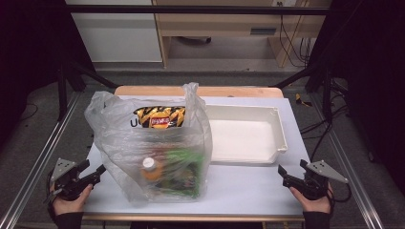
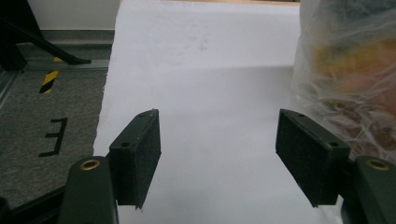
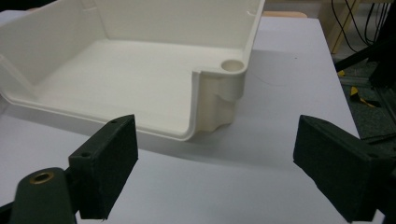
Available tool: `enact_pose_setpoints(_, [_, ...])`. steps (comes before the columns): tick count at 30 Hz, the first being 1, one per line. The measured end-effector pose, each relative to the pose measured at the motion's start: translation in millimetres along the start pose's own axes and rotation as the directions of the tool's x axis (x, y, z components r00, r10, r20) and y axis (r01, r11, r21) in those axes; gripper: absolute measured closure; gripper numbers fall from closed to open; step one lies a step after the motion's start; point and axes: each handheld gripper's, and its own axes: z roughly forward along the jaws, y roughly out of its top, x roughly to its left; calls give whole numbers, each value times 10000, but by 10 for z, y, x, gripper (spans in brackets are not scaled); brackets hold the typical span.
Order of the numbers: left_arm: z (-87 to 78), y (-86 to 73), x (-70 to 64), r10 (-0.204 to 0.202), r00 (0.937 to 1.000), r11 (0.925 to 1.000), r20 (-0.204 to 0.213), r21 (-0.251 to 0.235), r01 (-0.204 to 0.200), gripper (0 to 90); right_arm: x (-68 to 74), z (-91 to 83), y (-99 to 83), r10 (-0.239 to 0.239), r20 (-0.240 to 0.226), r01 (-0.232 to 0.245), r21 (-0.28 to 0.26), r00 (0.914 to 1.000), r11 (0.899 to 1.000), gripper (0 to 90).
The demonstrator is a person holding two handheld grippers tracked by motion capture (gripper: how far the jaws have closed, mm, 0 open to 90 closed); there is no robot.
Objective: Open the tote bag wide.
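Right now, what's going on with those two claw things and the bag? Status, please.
Left gripper open, holding nothing, beside the plastic bag. Right gripper open, near the white tray. Bag upright, full, untouched. Tray empty. Nothing between the fingers.

I see a thin, crinkled, translucent plastic bag (image 1: 143, 143) beside a smooth, matt white plastic bin (image 1: 248, 136). Both rest on my matt white table (image 1: 248, 188); jaw pads look rough, black.

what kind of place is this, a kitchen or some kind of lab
Most likely a lab recording station, not a kitchen: a white-topped table inside a metal frame, loose cables behind it, and a handheld left gripper and right gripper, both open, flanking a plastic bag and white bin.
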Motion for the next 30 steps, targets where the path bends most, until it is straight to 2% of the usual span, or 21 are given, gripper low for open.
enact_pose_setpoints(3, [-18, 13, -1, -17, 10000, 10000, -7, -43, 17, 305, 28, -15, 26, -58, -104, 57, -97, 9999, 9999, 159])
enact_pose_setpoints(8, [-57, 66, -5, -103, 9997, 9997, 229, -213, 108, 305, 125, -52, 108, -121, -321, 112, -305, 9994, 9995, 187])
enact_pose_setpoints(13, [-149, 173, -35, -73, 9991, 9983, 416, -580, 97, 305, 261, -68, 216, -197, -848, 156, -481, 9962, 9987, 220])
enact_pose_setpoints(14, [-184, 204, -52, -52, 9990, 9975, 454, -707, 84, 305, 331, -65, 260, -218, -1073, 162, -531, 9940, 9985, 236])
enact_pose_setpoints(15, [-184, 204, -52, -52, 9990, 9975, 454, -707, 84, 305, 331, -65, 260, -218, -1073, 162, -531, 9940, 9985, 236])
enact_pose_setpoints(16, [-217, 238, -71, -63, 9984, 9964, 559, -835, 109, 305, 404, -49, 302, -301, -1352, 228, -554, 9904, 9982, 250])
enact_pose_setpoints(17, [-217, 238, -71, -63, 9984, 9964, 559, -835, 109, 306, 404, -49, 302, -301, -1352, 228, -554, 9904, 9982, 250])
enact_pose_setpoints(18, [-248, 270, -83, -21, 9979, 9958, 654, -916, 81, 307, 484, -27, 348, -311, -1695, 220, -556, 9850, 9982, 266])
enact_pose_setpoints(20, [-274, 292, -89, -37, 9973, 9951, 740, -986, 110, 309, 514, -16, 366, -347, -1788, 246, -586, 9833, 9980, 272])
enact_pose_setpoints(22, [-298, 309, -95, -12, 9968, 9943, 794, -1060, 96, 321, 649, 29, 445, -498, -2184, 361, -663, 9746, 9971, 296])
enact_pose_setpoints(23, [-316, 320, -95, -4, 9965, 9942, 840, -1075, 95, 321, 649, 29, 445, -498, -2184, 361, -663, 9746, 9971, 296])
enact_pose_setpoints(24, [-348, 340, -101, -31, 9958, 9928, 920, -1186, 140, 329, 734, 47, 482, -584, -2466, 431, -670, 9674, 9968, 308])
enact_pose_setpoints(25, [-348, 340, -101, -31, 9958, 9928, 920, -1186, 140, 334, 734, 47, 482, -584, -2466, 431, -670, 9674, 9968, 308])
enact_pose_setpoints(26, [-372, 356, -102, -31, 9957, 9921, 927, -1247, 147, 338, 816, 63, 510, -656, -2696, 487, -687, 9607, 9964, 322])
enact_pose_setpoints(27, [-389, 370, -108, -35, 9956, 9912, 936, -1312, 158, 338, 816, 63, 510, -656, -2696, 487, -687, 9607, 9964, 322])
enact_pose_setpoints(28, [-420, 396, -123, 2, 9952, 9897, 982, -1428, 139, 347, 885, 76, 537, -797, -2868, 620, -703, 9547, 9956, 334])
enact_pose_setpoints(30, [-439, 415, -141, 24, 9946, 9885, 1036, -1508, 134, 353, 913, 82, 549, -827, -2905, 645, -718, 9533, 9953, 339])
